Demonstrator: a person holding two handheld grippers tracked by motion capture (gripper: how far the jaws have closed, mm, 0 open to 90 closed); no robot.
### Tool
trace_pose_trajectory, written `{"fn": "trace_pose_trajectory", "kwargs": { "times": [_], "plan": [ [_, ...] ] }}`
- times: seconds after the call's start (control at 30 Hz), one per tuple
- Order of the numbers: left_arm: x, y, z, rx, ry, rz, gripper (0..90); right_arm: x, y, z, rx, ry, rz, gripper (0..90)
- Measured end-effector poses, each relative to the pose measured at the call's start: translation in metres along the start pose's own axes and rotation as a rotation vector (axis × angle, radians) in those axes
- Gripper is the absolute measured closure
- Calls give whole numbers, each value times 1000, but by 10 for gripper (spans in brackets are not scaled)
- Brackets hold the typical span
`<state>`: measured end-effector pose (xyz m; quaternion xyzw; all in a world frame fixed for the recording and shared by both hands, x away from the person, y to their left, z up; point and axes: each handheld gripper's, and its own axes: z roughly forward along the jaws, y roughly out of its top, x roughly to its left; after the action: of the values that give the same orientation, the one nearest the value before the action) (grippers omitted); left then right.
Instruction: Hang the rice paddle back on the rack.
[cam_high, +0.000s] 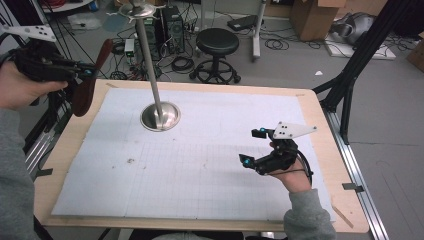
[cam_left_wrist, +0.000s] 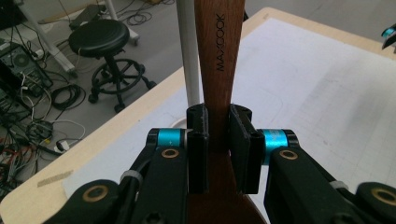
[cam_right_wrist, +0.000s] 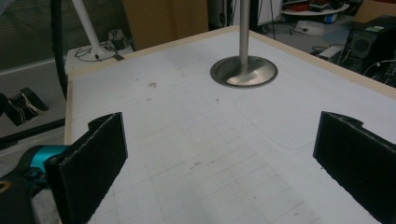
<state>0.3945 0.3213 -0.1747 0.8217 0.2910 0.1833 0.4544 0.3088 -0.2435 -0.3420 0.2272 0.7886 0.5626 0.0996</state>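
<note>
Your left gripper (cam_high: 89, 73) has its jaws clamped on the neck of a brown wooden spatula (cam_high: 91, 80), the one stamped MAXCOOK on the handle (cam_left_wrist: 219, 51). It is held in the air to the left of the steel stand (cam_high: 160, 116), off the left edge of the counter (cam_high: 320, 102). From the high view the spatula's long axis runs near upright and a little tilted, one end above the jaws and the broader end hanging below. In the left gripper view the handle points straight away along the jaws, just beside the stand's pole (cam_left_wrist: 188, 51). That is the relation to watch: the pole lies to the right of the spatula and close ahead of the jaws, so I judge any hanging move falls to your left hand, which is far nearer. Your right gripper (cam_high: 252, 147) rests well to the right of the stand's round base (cam_right_wrist: 243, 71), jaws wide apart with nothing between them.
</note>
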Motion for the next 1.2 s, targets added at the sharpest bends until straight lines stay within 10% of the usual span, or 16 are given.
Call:
{"fn": "trace_pose_trajectory", "kwargs": {
  "times": [1.2],
  "plan": [
    [46, 36, 3, -134, -90, -90, 776, -7, -1, -8, -18, -12, 19, 14]
  ]
}}
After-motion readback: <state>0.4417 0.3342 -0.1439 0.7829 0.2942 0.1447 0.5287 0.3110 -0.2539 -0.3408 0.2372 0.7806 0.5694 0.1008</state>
